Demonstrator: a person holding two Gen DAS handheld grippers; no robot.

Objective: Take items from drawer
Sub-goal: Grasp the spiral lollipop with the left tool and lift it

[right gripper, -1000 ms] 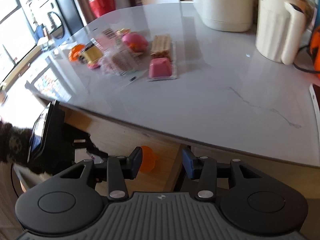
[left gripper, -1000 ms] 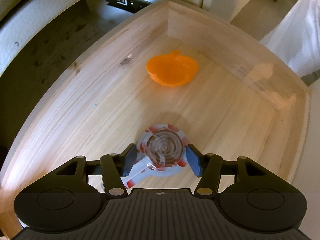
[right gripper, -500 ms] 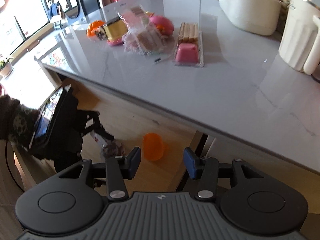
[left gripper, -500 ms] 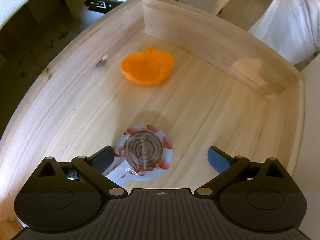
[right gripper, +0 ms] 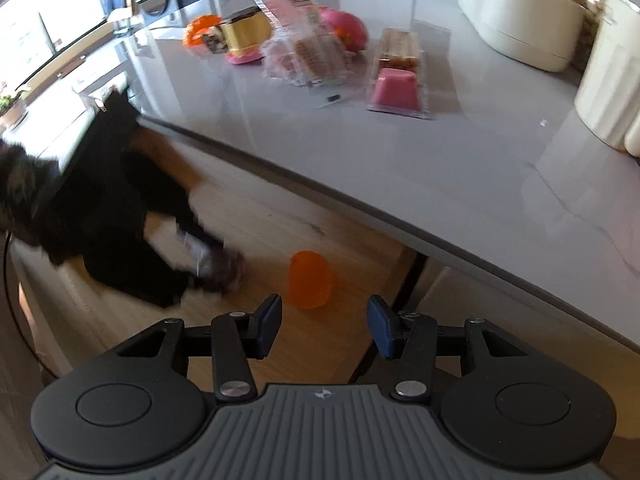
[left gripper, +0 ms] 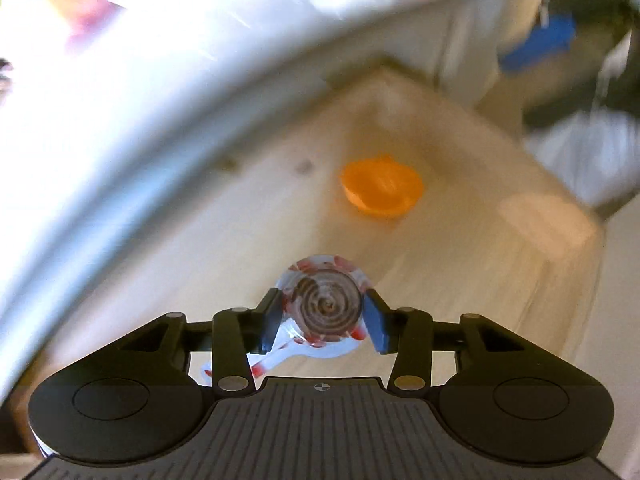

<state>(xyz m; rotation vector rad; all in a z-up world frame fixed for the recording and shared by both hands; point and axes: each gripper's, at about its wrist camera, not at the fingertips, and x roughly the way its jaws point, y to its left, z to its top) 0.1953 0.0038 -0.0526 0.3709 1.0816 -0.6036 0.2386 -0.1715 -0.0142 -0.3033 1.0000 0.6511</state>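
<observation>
My left gripper [left gripper: 322,318] is shut on a wrapped swirl candy [left gripper: 326,300], brown spiral in clear film with red stripes, held above the wooden drawer [left gripper: 460,264]. An orange pumpkin-shaped cup [left gripper: 382,190] lies farther back on the drawer floor. In the right wrist view the left gripper [right gripper: 120,220] is a black blur with the candy [right gripper: 220,260] at its tip, left of the orange cup [right gripper: 310,280]. My right gripper [right gripper: 324,326] hovers over the drawer [right gripper: 352,256], open, with nothing between its fingers.
The grey marble counter [right gripper: 400,160] overhangs the drawer. On it lie a pink block in a clear tray [right gripper: 396,88], wafer packs [right gripper: 312,56], a gold-wrapped item [right gripper: 244,34] and cream appliances [right gripper: 520,20]. The left wrist view is motion-blurred.
My left gripper, wide open half a second ago, has shut on the swirl candy and lifted it off the drawer floor. The right gripper has shifted a little and stays open.
</observation>
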